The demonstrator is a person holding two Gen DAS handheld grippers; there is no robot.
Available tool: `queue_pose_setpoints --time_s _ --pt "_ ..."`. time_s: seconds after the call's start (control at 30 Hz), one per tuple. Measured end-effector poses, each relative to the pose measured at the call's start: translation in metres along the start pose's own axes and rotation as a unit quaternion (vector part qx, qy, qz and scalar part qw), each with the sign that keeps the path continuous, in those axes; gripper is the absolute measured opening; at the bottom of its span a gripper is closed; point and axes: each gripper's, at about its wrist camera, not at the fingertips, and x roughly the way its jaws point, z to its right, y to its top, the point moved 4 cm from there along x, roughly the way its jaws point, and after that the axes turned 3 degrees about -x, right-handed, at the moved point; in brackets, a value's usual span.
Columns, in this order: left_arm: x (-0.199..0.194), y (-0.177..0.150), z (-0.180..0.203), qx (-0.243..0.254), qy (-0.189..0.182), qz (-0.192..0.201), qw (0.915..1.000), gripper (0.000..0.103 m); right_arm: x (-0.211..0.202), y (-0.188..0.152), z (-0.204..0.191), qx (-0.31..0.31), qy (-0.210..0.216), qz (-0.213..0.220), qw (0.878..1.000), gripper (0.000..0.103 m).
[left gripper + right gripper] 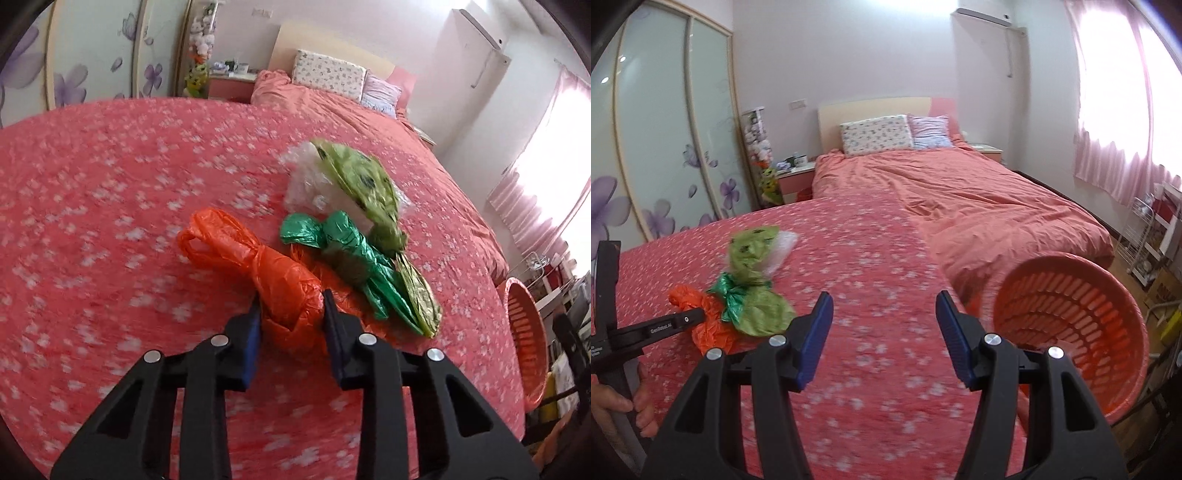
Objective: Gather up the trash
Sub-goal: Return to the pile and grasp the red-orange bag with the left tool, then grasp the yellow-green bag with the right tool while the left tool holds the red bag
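Observation:
An orange plastic bag lies on the red flowered cloth, knotted in a bunch with a dark green bag, a light green spotted bag and a clear bag. My left gripper has its blue pads on both sides of the orange bag, closed on it. In the right wrist view the bunch lies at the left with the left gripper on it. My right gripper is open and empty above the cloth. An orange slotted basket is at its right.
The basket also shows at the right edge of the left wrist view. A bed with a pink duvet and pillows lies behind. A glass wardrobe stands at the left. A wire rack stands by the curtained window.

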Motion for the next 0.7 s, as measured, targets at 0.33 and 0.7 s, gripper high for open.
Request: queue_pose_setpoints --time_s 0.33,0.7 --pt "-0.037 0.009 -0.073 0.008 0.068 0.042 0.9968 0.031 0.05 0.01 -0.077 -0.019 0.068 -0.042 0.997 0.052" --pt "-0.051 0.024 -0.117 -0.012 0.09 0.06 0.9941 0.031 0.119 0.015 -0.153 -0.052 0.103 -0.105 0.988 0.038"
